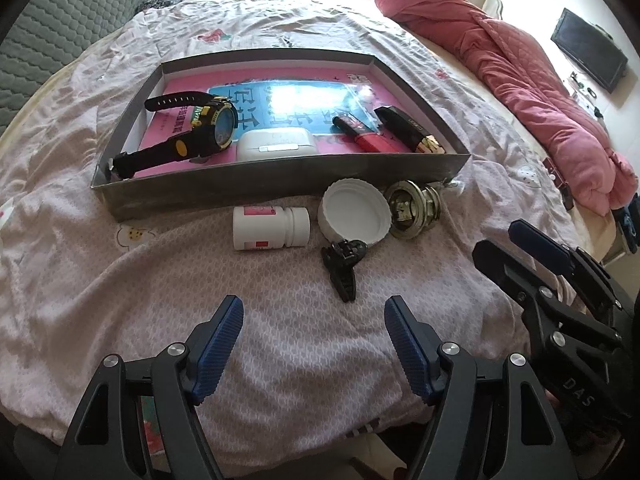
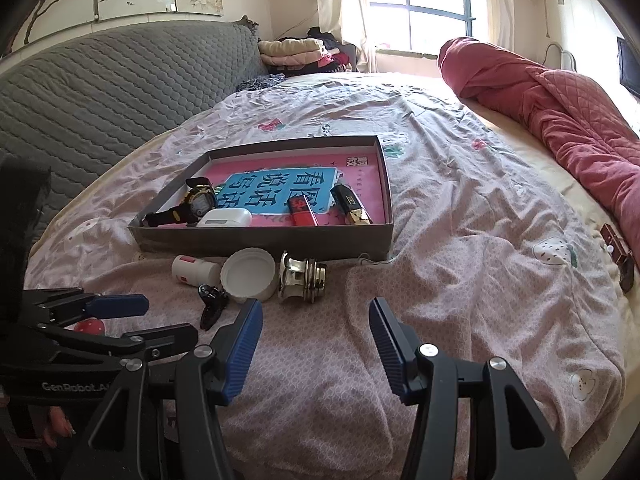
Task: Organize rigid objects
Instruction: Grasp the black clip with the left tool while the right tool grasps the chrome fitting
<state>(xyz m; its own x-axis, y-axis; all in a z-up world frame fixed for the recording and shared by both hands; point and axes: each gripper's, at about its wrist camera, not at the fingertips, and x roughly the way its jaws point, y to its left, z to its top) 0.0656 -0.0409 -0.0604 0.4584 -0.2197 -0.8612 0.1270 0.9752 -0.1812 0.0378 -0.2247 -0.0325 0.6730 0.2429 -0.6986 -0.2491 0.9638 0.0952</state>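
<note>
here both sets of fingers stand wide and empty over the bed (image 1: pixel 280 360), none touching anything. the left gripper (image 1: pixel 314 344) points down at the bare cover; straight ahead of its fingers, nearer than anything else, lies the black clip (image 1: pixel 343 267), its long axis running toward the gripper, narrow tail closest. the right gripper (image 2: pixel 316 344) hangs beside it to the right; in its view the clip (image 2: pixel 212 305) sits just off its left finger, so either hand could reach, though the clip lies more squarely in the left's line.

beyond the clip, in a row along the box's near wall: the white bottle (image 1: pixel 271 227) on its side, long axis parallel to that wall, cap to the right; the white lid (image 1: pixel 354 216), open side up, touching the clip's head or nearly so; and the metal fitting (image 1: pixel 413 213) on its side just right of the lid.

the box (image 1: pixel 280 184) sits mid-bed and already holds a watch (image 1: pixel 188 132) by its left wall, an earbud case (image 1: pixel 272 143), a red lighter (image 1: pixel 358 134) and a black-and-gold one (image 1: pixel 412 130).

my judgement: four loose things remain, and the clip likely goes next, fingers closing across its narrow width.
</note>
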